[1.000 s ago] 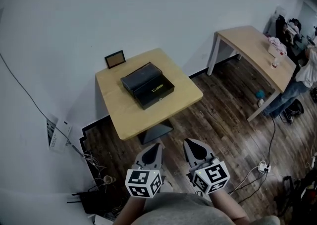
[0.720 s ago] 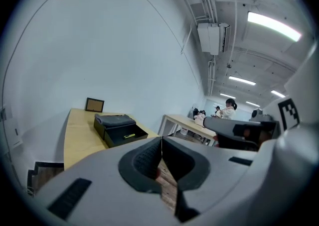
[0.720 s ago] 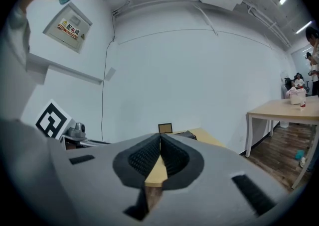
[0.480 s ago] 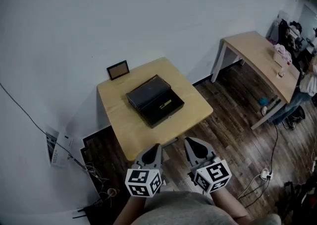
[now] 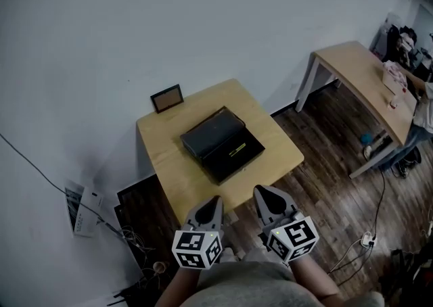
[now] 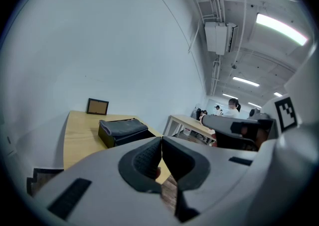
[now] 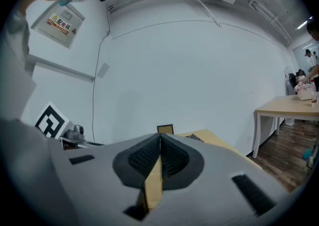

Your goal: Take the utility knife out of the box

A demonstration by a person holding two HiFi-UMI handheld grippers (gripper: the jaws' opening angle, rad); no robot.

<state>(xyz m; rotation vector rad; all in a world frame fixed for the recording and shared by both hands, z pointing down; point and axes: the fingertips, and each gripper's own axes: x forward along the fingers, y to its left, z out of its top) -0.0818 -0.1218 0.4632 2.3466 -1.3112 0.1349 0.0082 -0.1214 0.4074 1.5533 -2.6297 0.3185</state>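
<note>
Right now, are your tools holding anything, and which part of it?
Nothing. The left tool and the right tool are both shut and empty. The utility knife lies untouched in the open black box on the table.

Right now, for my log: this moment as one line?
left gripper: shut, empty | right gripper: shut, empty | box: open on table | utility knife: inside box

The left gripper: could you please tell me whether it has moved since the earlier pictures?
Yes. The left gripper has come forward toward the wooden table; its tip now overlaps the table's near edge in the head view.
</note>
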